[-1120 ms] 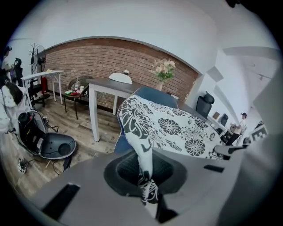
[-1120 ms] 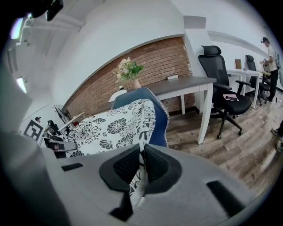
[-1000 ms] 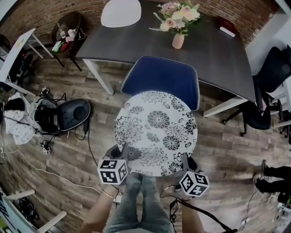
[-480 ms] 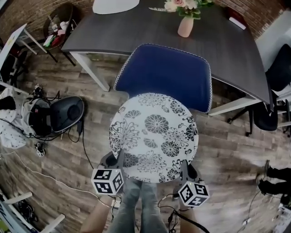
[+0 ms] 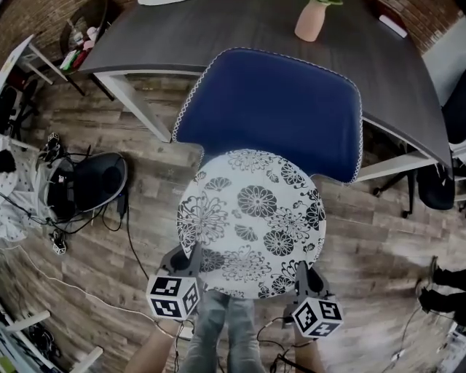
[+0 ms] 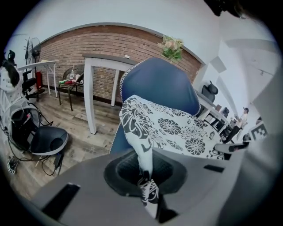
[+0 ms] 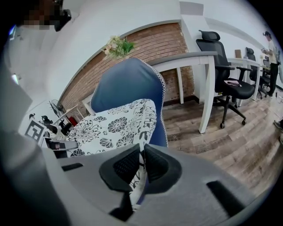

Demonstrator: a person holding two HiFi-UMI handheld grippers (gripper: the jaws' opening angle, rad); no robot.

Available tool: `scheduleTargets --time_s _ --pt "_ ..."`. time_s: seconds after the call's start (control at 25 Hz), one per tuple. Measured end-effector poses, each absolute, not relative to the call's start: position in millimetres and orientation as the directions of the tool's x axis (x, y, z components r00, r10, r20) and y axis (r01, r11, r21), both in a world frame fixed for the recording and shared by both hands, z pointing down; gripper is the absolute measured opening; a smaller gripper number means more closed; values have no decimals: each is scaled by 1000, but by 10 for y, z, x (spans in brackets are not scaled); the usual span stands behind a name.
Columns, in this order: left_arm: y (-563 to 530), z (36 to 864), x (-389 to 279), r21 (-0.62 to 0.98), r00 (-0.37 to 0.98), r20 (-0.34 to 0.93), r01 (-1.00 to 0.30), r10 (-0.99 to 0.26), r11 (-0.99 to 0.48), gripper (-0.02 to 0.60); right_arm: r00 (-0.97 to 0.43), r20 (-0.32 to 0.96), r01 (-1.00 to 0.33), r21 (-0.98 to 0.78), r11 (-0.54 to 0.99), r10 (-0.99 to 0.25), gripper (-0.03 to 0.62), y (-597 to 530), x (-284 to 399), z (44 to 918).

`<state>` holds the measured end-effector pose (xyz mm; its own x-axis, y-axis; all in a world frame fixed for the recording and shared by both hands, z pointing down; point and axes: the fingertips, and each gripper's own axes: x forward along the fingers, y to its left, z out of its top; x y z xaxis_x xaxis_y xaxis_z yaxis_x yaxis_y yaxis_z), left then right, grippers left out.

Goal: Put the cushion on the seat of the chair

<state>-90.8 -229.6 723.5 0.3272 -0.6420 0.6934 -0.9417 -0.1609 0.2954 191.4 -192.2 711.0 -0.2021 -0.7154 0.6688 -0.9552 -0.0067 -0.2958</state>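
A round white cushion (image 5: 251,222) printed with black flowers hangs between my two grippers in front of a blue chair (image 5: 277,109). My left gripper (image 5: 191,256) is shut on the cushion's near left edge, the fabric (image 6: 143,159) pinched between its pads. At the near right edge my right gripper (image 5: 300,271) is shut on the cushion (image 7: 115,126) too. In both gripper views the cushion lies across the blue chair (image 6: 163,86), whose back (image 7: 126,84) rises behind it. The seat is hidden under the cushion.
A dark table (image 5: 218,33) with white legs stands behind the chair, a pink vase (image 5: 313,20) on it. A black device (image 5: 91,182) with cables lies on the wooden floor at left. Black office chairs (image 7: 221,66) stand at right. The person's legs (image 5: 222,335) are just below the cushion.
Both grippers have come down with the cushion. The chair and table now look larger and closer in the head view.
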Motion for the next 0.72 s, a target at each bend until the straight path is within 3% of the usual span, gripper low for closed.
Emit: scheduleTargets --time_s 0.72 --pt "-2282 7842 -928 289 281 757 -954 -590 -84 15 -222 722 -957 -291 5 -655 14 -2014 1896 7668"
